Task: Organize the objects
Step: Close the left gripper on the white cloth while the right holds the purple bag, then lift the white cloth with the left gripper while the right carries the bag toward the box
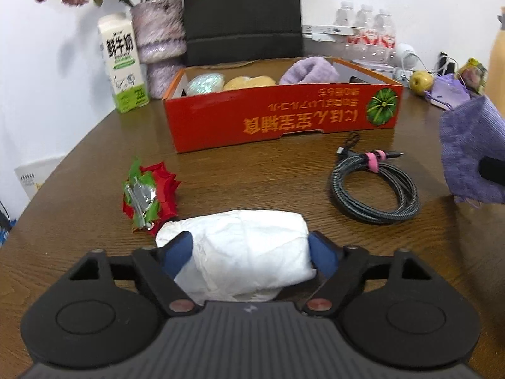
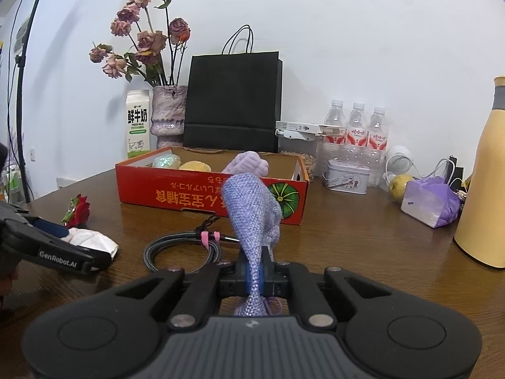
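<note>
1. The left hand-held gripper (image 1: 251, 251) is straddling a white crumpled paper bundle (image 1: 243, 246) that is lying on the tabletop (image 1: 284, 183). Its blue pads (image 1: 322, 252) are sitting against both ends of the bundle, and the paper is creasing at the left pad, so the jaws are judged to be pinching it lightly. Risk: the soft paper may be compressing rather than resisting, letting the bundle slip out on lifting.

2. The red artificial rose (image 1: 151, 192) is lying just beside the bundle's left end. Risk: any sideways drag of the bundle may be pushing the rose across the tabletop or catching its foil leaves.

3. The right hand-held gripper (image 2: 255, 274) is pressed together on a purple mesh pouch (image 2: 252, 208), which is standing up above the jaws and hanging loose. Risk: the pouch is blocking much of the right wrist view of the red cardboard box (image 2: 176, 189), so placement there may be misjudged.

4. The coiled braided cable (image 1: 375, 186) is lying between the two grippers, near the box front. Risk: a low carry toward the box may be snagging a loop of it.

5. The box is already holding a purple towel (image 1: 309, 69) and two rounded items at the left. Risk: free floor space is only partly visible, so a dropped bundle may be landing on those contents.
</note>
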Available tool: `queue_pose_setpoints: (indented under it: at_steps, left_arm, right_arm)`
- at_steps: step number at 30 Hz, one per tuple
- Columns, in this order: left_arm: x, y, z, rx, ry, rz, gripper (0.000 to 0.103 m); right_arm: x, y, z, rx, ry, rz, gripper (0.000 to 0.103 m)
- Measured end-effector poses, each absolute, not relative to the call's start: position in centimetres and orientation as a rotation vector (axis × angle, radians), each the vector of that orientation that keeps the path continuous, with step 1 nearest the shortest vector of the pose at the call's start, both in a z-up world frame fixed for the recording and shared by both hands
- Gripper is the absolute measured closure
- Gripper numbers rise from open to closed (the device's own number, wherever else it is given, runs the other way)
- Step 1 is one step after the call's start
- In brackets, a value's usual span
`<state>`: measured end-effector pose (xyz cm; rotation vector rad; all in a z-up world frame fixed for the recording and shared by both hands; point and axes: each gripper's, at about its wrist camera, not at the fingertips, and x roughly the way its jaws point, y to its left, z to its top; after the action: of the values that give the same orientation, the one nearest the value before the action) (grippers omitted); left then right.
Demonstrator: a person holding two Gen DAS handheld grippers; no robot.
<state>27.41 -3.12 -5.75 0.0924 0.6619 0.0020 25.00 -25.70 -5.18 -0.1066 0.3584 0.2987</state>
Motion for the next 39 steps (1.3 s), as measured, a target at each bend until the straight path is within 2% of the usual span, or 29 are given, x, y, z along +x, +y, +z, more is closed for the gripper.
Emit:
queue_pose_setpoints:
  at_steps: [2, 4, 5, 7, 8, 17, 19, 21, 23, 24, 37, 39]
  left_arm:
    - [27.3, -3.3, -5.7, 0.096, 0.657, -0.011, 0.032]
    - [27.1, -3.5, -5.7, 0.1, 0.648, -0.031, 0.05]
    - [26.9, -3.6, -5.6, 0.105, 0.638, -0.037, 0.051]
    - [26.5, -4.0, -5.7, 0.124, 0.624, -0.042, 0.061]
    - [26.2, -4.1, -5.7, 0.127, 0.615, -0.053, 0.082]
    - [25.5, -3.5, -5.6, 0.093, 0.603, -0.038, 0.084]
    - [25.2, -3.3, -5.5, 0.078, 0.601, -0.012, 0.07]
    - [24.5, -3.2, -5.2, 0.067, 0.59, 0.001, 0.022]
    - [23.7, -3.1, -4.7, 0.066, 0.563, 0.015, 0.002]
    - [23.4, -3.1, -4.5, 0.068, 0.554, 0.025, 0.0]
    - [27.1, 0.5, -5.4, 0.034, 0.714, 0.165, 0.0]
    - [27.4, 1.7, -6.1, -0.044, 0.722, 0.122, 0.0]
  right_arm:
    - [25.1, -25.7, -5.2, -0.105, 0.36, 0.294, 0.098]
    - [25.0, -25.7, -5.2, -0.105, 0.359, 0.288, 0.098]
    - [25.0, -25.7, -5.1, -0.106, 0.359, 0.286, 0.099]
    - [25.0, -25.8, -5.2, -0.106, 0.358, 0.282, 0.099]
    - [25.1, -25.8, -5.2, -0.105, 0.358, 0.28, 0.098]
    - [24.8, -25.9, -5.1, -0.11, 0.338, 0.259, 0.098]
    - [24.7, -25.8, -5.1, -0.113, 0.333, 0.253, 0.098]
    - [24.7, -25.8, -5.1, -0.112, 0.33, 0.249, 0.098]
    - [24.7, -25.8, -5.1, -0.11, 0.33, 0.246, 0.098]
    - [24.7, -25.9, -5.1, -0.11, 0.33, 0.246, 0.098]
    - [24.8, -26.0, -5.1, -0.108, 0.333, 0.253, 0.098]
    - [24.8, -26.0, -5.1, -0.105, 0.335, 0.254, 0.098]
